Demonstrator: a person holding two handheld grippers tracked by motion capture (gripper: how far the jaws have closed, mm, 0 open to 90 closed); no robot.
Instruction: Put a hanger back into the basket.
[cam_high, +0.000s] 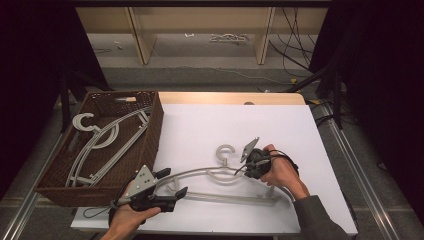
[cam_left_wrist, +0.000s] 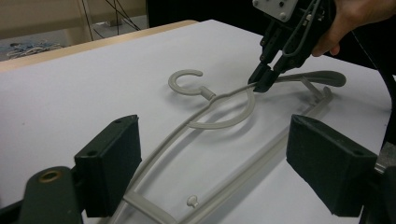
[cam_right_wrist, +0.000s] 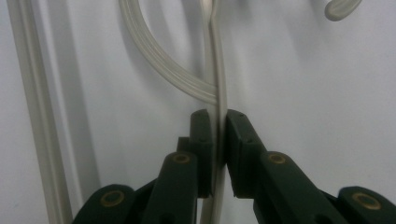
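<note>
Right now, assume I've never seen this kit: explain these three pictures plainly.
A person holds a two-jaw hand gripper in each hand. One picture looks down from above the table; the other two come from cameras riding on each gripper.

On the white table lies a grey clothes hanger. The right gripper pinches its upper arm near the hook. The left gripper is open, its jaws on either side of the hanger's other end. More hangers lie in the brown woven basket beside it.

White-topped table (cam_high: 210, 125) here. A grey hanger (cam_high: 227, 175) lies flat on it, pinched between the right gripper's fingers (cam_right_wrist: 203, 135). Wicker basket (cam_high: 150, 145) sits beyond the left ones.
</note>
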